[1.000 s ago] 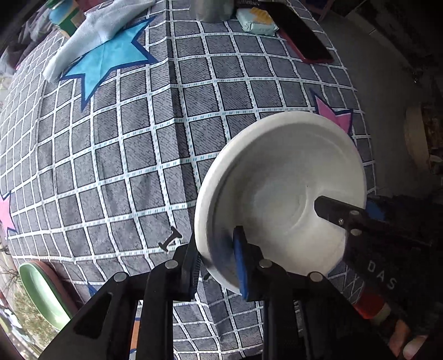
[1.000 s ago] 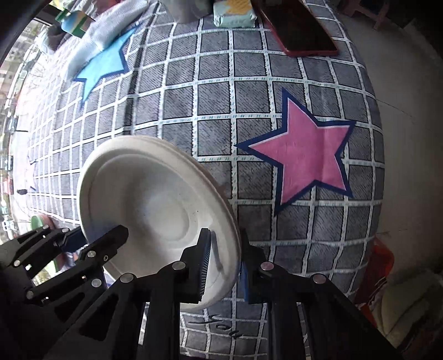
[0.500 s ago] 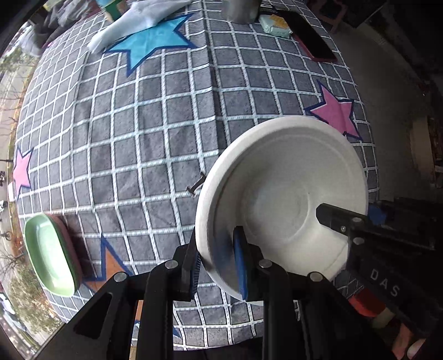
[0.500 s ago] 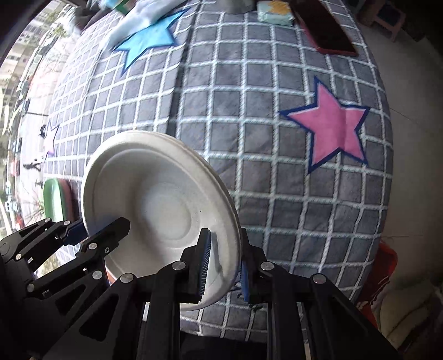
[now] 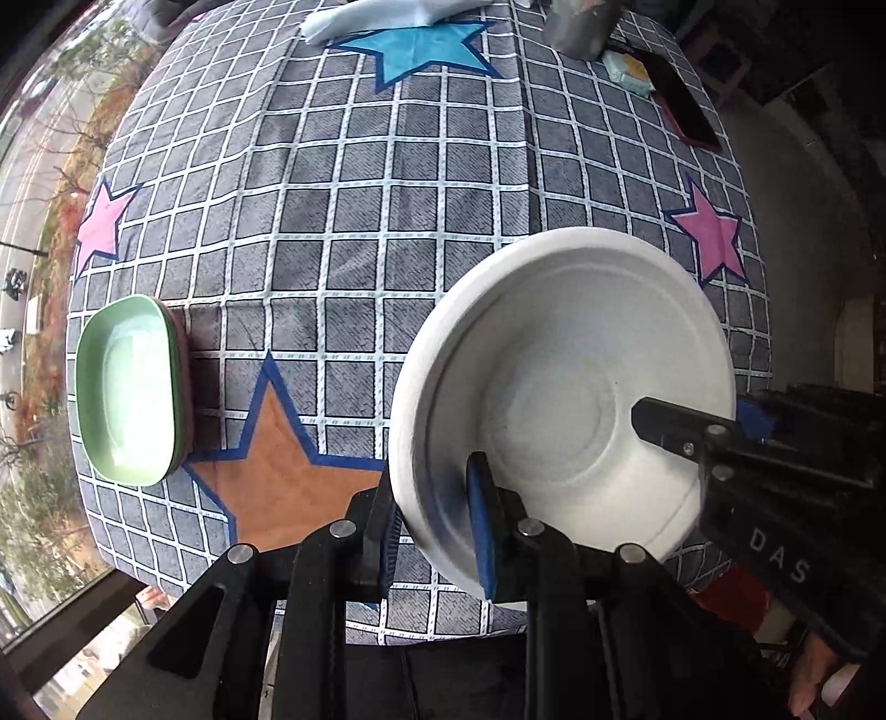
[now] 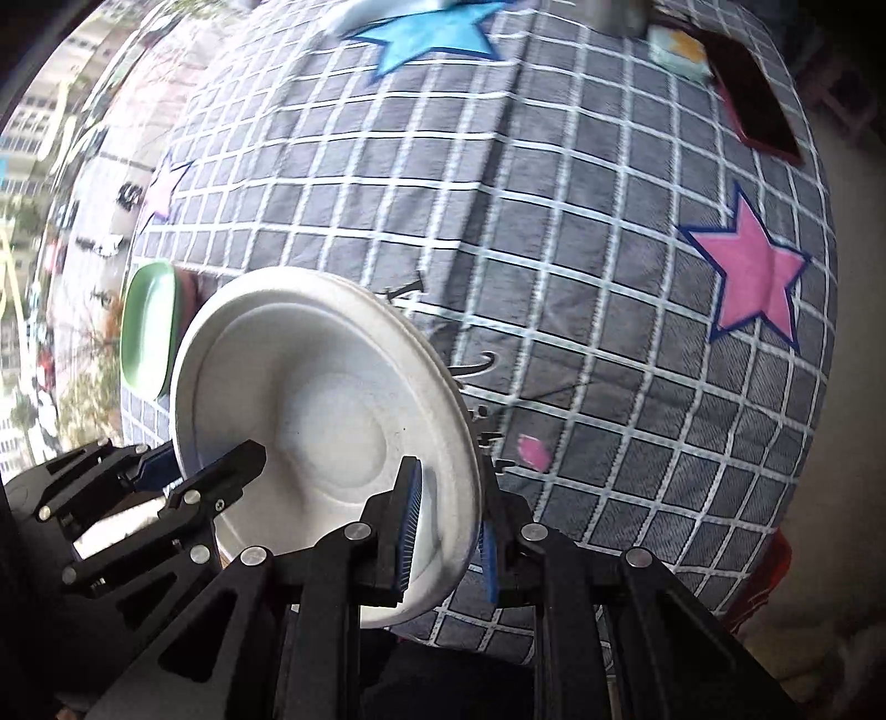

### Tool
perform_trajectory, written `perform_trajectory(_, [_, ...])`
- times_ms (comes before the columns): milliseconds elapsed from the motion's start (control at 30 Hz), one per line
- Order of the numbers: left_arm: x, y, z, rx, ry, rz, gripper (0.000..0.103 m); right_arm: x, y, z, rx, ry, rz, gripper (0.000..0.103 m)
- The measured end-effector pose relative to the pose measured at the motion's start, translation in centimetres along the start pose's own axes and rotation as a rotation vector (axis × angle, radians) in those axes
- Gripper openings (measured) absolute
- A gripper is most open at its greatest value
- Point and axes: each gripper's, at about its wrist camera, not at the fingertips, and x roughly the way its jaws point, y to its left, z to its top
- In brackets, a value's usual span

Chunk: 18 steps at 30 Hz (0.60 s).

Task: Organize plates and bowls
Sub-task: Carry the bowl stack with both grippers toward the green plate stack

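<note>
My left jaws (image 5: 437,531) are clamped on the near rim of the white plate (image 5: 570,410), one blue pad inside the dish and the other finger outside under the rim. My right jaws (image 6: 446,540) pinch the opposite edge of the same plate (image 6: 315,421) in the same way, so it hangs between the two, tilted and clear of the counter. In the left wrist view the tip of my right jaws (image 5: 714,432) reaches in over the plate's far rim; in the right wrist view my left jaws (image 6: 160,476) show at the plate's left edge.

Below lies the counter, covered by a grey checked cloth (image 5: 354,221) with white grid lines and stars: an orange star (image 5: 277,471) just left of the plate, a pink one (image 6: 753,277) off to the right, a blue one (image 5: 421,50) at the far side. A green dish (image 5: 130,387) sits on the cloth near its left edge, well apart from the white plate, resting on something darker that I cannot make out. At the far end stand a metal cup (image 5: 581,27), a small packet (image 5: 626,69) and a dark phone-like slab (image 5: 684,105), with a pale folded cloth (image 5: 376,14) by the blue star.
</note>
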Motion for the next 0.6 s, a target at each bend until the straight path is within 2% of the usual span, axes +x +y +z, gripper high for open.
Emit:
perform_trajectory(133, [-0.1, 1.5, 0.9, 0.042, -0.025, -0.015, 0.024, -0.8, 0.8, 0.4, 0.011, -0.014, -0.028, 0.021])
perform_trajectory(200, [-0.2, 2.3, 0.3, 0.07, -0.034, -0.022, 0.024, -1.0, 0.9, 0.8, 0.032, -0.012, -0.041, 0.021])
perform_trajectory(433, [0.4, 3.0, 0.7, 0.146, -0.023, -0.056, 0.024, -1.2, 2.9, 0.4, 0.079, -0.022, -0.087, 0.021])
perform_trajectory(467, [-0.2, 2.3, 1.9, 0.163, -0.021, -0.058, 0.024, -1.8, 2.1, 0.6, 0.092, -0.021, -0.089, 0.021])
perform_trajectory(600, [-2.2, 1.1, 1.7, 0.218, -0.015, -0.069, 0.024, -1.6, 2.3, 0.3, 0.14, -0.019, -0.101, 0.021])
